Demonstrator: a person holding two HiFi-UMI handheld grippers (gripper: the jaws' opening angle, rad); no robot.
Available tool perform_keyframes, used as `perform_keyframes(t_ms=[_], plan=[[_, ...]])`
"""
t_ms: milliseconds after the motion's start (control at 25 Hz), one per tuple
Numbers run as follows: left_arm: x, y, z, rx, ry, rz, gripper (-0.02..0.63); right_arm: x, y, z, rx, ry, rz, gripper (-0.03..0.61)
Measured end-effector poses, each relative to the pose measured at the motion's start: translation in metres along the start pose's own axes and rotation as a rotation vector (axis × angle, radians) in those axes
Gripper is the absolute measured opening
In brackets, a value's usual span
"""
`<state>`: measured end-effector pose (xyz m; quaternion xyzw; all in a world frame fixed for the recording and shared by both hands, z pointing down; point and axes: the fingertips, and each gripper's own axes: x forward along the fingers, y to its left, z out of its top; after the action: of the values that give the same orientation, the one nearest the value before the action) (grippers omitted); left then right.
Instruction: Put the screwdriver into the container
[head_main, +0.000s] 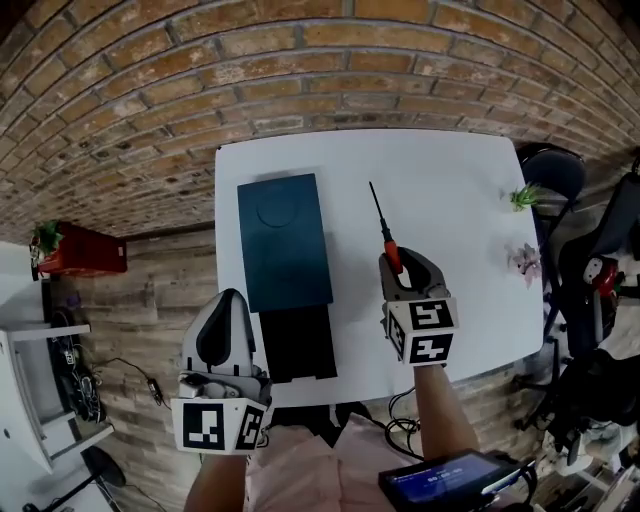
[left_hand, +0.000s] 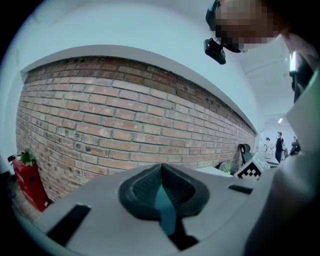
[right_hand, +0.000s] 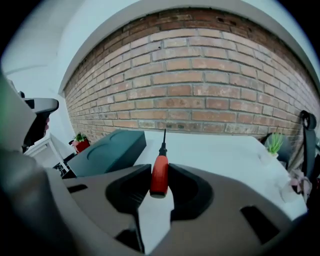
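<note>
A screwdriver (head_main: 384, 228) with a red handle and a thin black shaft is held in the right gripper (head_main: 397, 262), slightly right of the centre of the head view. In the right gripper view the two dark pads are closed against either side of the red handle. The shaft points away from the gripper, toward the red brick wall (head_main: 300, 60) at the top of the frame. Whether the tip rests on the white rectangular table (head_main: 460, 190) or is raised off it cannot be told. The dark teal rectangular container (head_main: 283, 240), with a round shape pressed into its top, lies on the table to the left of the screwdriver and apart from it. Its top is seen as a closed, unbroken surface. A black rectangular panel (head_main: 297, 345) adjoins its lower end, and it cannot be made out whether this is an open compartment or a separate piece. The left gripper (head_main: 232, 297) is seen at the lower left of the head view, just below the container and beside the panel. Its jaws are brought together at the tips with nothing between them. As for progress, the grasp appears to be made and little else. The screwdriver is judged to need carrying leftward to the container and releasing inside. If the top is indeed a closed lid, an opening must first be made, probably with the free left gripper.
</note>
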<state>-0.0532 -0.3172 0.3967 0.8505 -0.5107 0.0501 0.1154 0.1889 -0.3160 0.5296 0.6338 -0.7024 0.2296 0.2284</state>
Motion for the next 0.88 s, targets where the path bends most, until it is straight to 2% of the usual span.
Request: perform_keyframes(t_ms=[360,640,880], plan=[[-0.077,-0.028,0.036,0.019,-0.129,0.074,0.012,-0.08,0.04,0.047,-0.106,-0.158,0.106,0.109],[-0.14,-0.056,0.067,0.047,-0.216,0.109,0.012,-0.142,0.076,0.057,-0.177,-0.236,0.188,0.109],[-0.19,-0.075,0.06,0.043,-0.225,0.173,0.012,-0.177,0.092,0.051,-0.233,-0.262,0.254,0.109]])
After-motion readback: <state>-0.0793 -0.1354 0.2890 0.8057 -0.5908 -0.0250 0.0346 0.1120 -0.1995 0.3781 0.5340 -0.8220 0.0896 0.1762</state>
